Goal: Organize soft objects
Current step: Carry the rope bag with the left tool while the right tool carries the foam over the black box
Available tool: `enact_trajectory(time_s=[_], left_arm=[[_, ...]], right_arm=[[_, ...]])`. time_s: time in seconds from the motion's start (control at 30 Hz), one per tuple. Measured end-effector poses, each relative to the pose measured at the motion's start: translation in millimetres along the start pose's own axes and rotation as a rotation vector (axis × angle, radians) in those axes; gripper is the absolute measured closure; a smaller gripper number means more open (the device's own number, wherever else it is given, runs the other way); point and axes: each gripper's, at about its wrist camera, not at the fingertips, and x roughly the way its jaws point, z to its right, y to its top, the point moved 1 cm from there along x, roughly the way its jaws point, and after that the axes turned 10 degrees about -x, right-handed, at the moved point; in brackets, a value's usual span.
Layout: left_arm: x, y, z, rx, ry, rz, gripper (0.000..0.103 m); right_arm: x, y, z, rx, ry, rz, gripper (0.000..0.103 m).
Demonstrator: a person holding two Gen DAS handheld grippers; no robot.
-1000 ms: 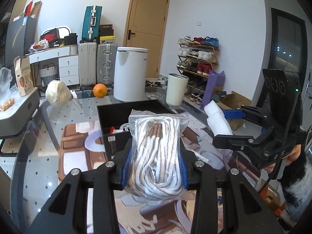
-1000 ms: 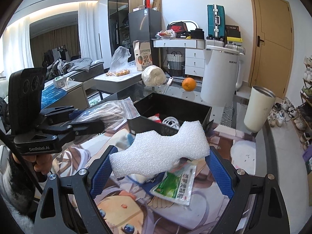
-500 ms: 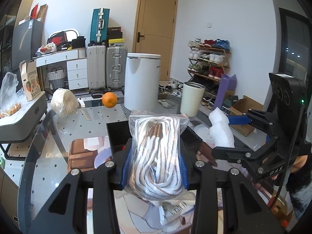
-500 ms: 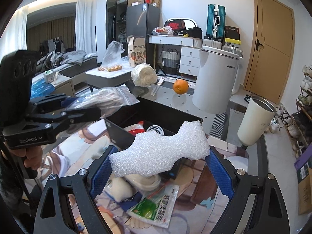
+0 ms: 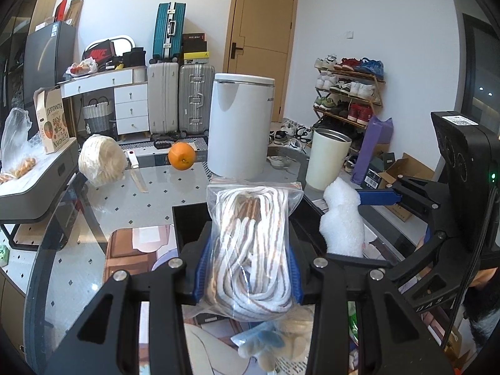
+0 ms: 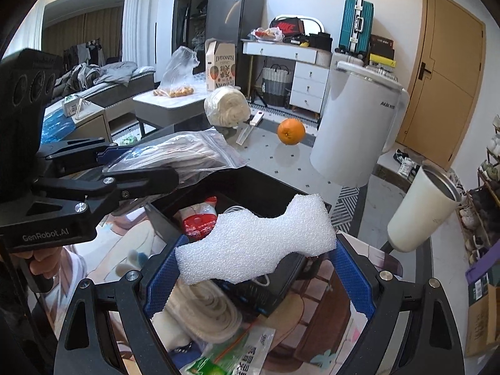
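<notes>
My left gripper (image 5: 248, 268) is shut on a clear zip bag of white and brown rope (image 5: 251, 250), held above the near edge of a black open box (image 5: 187, 222). The same bag (image 6: 184, 153) shows in the right wrist view, left of the box (image 6: 256, 187). My right gripper (image 6: 256, 262) is shut on a white foam piece (image 6: 259, 247), held over the box's near side. The foam (image 5: 342, 218) also shows in the left wrist view at the right. A red and white packet (image 6: 198, 222) and a white cable lie in the box.
On the glass table stand a white bin (image 5: 240, 128), a cream cup (image 5: 328, 159), an orange (image 5: 181, 156) and a ball of white yarn (image 5: 100, 159). Under the grippers lie a rolled cream cloth (image 6: 203, 309), a green packet (image 6: 231, 356) and a blue soft toy (image 5: 265, 340).
Both grippers have risen and moved forward with their loads; the box now lies lower and nearer beneath them.
</notes>
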Motion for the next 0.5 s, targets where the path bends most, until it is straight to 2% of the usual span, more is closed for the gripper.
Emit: enact_trajectory(time_s=[0.5], left_arm=[[32.8, 7.5, -6.0, 0.004, 0.008, -0.055, 0.064]], right_arm=[[41.7, 17.0, 5.5, -0.012, 0.030, -0.052, 0.011]])
